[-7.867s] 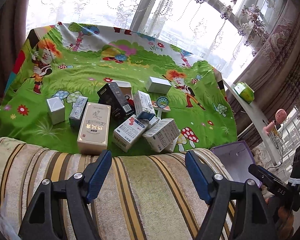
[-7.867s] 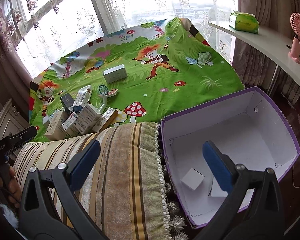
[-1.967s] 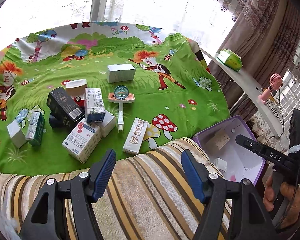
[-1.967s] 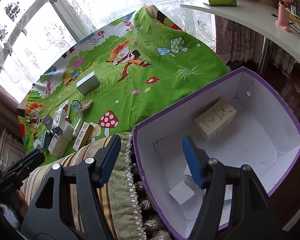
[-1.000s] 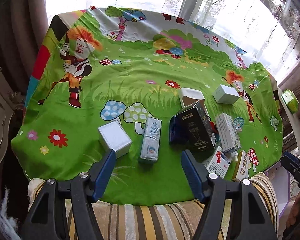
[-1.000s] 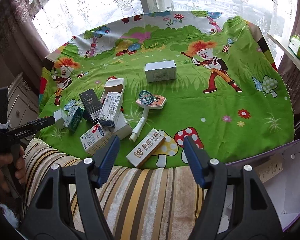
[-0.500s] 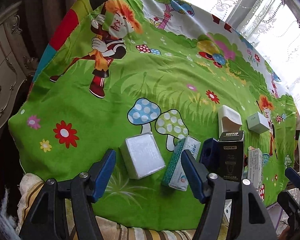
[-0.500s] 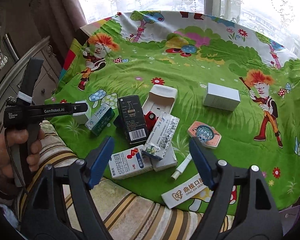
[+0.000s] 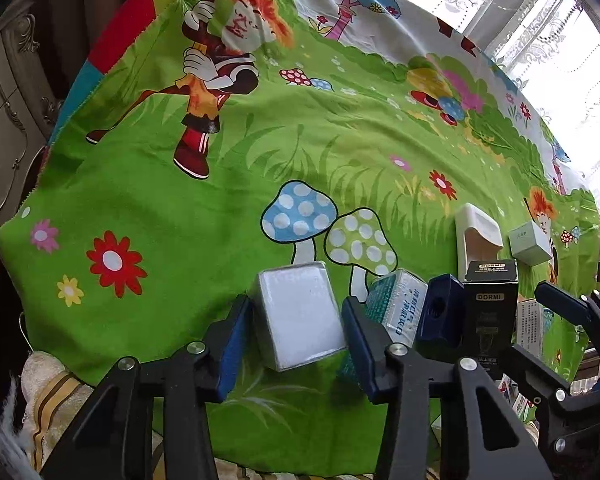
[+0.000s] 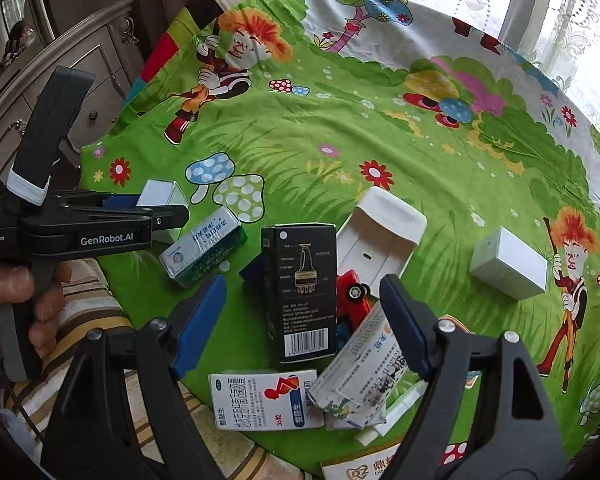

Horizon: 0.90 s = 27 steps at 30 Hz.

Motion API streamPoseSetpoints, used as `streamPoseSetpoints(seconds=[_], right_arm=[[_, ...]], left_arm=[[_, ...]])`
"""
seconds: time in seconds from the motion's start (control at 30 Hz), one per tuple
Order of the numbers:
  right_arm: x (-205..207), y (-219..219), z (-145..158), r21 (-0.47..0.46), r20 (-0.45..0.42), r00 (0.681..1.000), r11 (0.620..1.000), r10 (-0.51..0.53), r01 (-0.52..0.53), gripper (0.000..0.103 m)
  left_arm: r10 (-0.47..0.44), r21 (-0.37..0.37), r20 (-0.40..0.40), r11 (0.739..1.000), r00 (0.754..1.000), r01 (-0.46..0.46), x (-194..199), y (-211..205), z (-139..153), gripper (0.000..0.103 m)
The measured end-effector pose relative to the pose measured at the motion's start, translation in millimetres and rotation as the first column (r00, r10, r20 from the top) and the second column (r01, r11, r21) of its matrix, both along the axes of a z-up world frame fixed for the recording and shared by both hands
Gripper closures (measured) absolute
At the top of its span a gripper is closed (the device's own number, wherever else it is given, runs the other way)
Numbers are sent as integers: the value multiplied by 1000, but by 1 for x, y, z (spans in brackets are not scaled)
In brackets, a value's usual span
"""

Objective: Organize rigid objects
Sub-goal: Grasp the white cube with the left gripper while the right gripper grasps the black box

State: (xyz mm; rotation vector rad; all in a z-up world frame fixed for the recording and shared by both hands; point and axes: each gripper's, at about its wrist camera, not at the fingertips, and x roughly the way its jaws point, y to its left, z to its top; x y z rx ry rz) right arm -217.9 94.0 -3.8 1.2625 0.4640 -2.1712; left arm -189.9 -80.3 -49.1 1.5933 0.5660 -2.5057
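A small silver-white box [image 9: 298, 316] sits on the green cartoon cloth between the fingers of my left gripper [image 9: 296, 350], whose pads touch both its sides. The box and the left gripper [image 10: 148, 210] also show at the left of the right wrist view. My right gripper [image 10: 300, 328] is open and empty, hovering over a black box [image 10: 302, 292]. Beside that lie a green-white box [image 10: 202, 252], a red toy car [image 10: 352, 294], an open white box [image 10: 380, 236] and a red-white carton [image 10: 266, 400].
A grey-white box [image 10: 508, 264] lies apart at the right. A striped cushion [image 10: 96, 320] edges the cloth at the front. A carved cabinet [image 10: 80, 64] stands at the left. A window with lace curtains [image 10: 560, 8] is behind.
My left gripper moved forward onto the small silver-white box and narrowed around it. My right gripper moved left and closer to the black box.
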Motion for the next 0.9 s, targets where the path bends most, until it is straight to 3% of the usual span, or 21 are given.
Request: streamPoseSetpoints(seconds=[0.33, 0.37, 0.47, 0.5, 0.73, 0.9], right_arm=[[-19, -10, -18, 20, 42, 999, 1000, 6, -7, 22], [-20, -9, -18, 11, 48, 999, 1000, 3, -4, 25], [-21, -9, -21, -4, 82, 997, 1000, 7, -6, 54], [-20, -9, -21, -7, 77, 997, 1000, 4, -4, 58], [-7, -4, -7, -81, 23, 999, 996, -31, 33, 60], [9, 7, 19, -164, -18, 998, 985, -63, 60, 60]], left_arm=[[-2, 39, -40, 999, 999, 3, 7, -1, 0, 60], [1, 42, -43, 999, 999, 1, 7, -1, 0, 60], [5, 43, -51, 999, 999, -2, 9, -1, 1, 61], [6, 41, -56, 999, 998, -4, 10, -1, 2, 62], [14, 36, -85, 999, 996, -11, 17, -1, 9, 65], [8, 23, -126, 1000, 992, -5, 27, 3, 22, 65]])
